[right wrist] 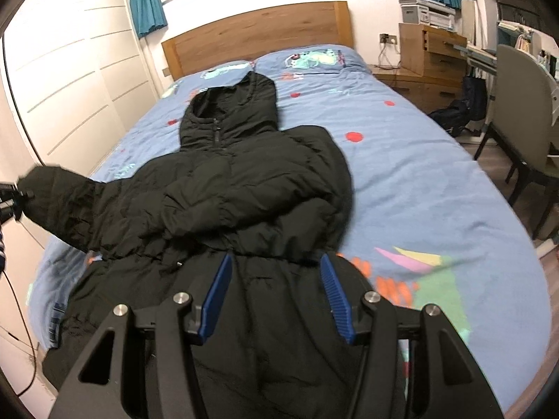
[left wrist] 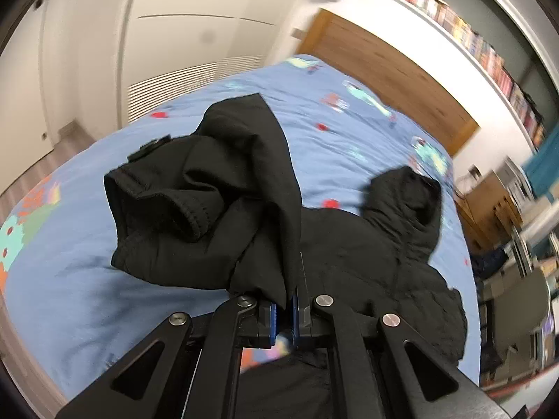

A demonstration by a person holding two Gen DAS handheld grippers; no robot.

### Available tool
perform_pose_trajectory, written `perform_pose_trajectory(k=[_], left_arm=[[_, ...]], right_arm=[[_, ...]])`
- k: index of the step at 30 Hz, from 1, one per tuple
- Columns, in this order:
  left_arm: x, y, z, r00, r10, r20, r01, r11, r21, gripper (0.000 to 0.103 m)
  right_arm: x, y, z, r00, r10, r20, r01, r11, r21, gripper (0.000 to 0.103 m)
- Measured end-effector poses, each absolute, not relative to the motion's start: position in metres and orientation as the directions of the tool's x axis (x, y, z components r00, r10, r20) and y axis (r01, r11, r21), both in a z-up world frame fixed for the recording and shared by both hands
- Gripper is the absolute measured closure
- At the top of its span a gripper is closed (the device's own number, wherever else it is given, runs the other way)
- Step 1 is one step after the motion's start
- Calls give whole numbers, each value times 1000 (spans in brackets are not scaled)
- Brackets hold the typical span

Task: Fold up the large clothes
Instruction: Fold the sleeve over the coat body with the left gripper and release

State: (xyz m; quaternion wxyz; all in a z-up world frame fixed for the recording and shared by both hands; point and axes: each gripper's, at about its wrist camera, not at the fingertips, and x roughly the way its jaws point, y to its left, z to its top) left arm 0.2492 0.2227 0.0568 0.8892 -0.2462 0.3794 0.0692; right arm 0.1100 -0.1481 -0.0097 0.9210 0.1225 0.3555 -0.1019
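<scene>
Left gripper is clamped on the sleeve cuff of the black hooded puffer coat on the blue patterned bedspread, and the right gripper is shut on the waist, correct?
Not quite. The right gripper is open, blue pads apart above the black hooded puffer coat, as the right wrist view shows. The left gripper is clamped on the sleeve, above the blue patterned bedspread.

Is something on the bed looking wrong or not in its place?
Nothing looks damaged. The black coat lies on the bed front up, one sleeve folded across the chest. The other sleeve is lifted off the bed, clamped in the left gripper. The right gripper is open above the coat.
</scene>
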Motion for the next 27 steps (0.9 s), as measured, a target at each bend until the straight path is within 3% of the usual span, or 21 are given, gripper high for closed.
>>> perform_pose_trajectory(k=[13,27], left_arm=[[278,93,46,653,-98,-751,-184,941,-283,98],[312,6,-23,540,-110,-835,-105,975,-197,98]], right_arm=[[75,-173,-33,624,-178,-761,353,933,72,51],[77,-198,-59,599,-139,-788,357,928,108,51]])
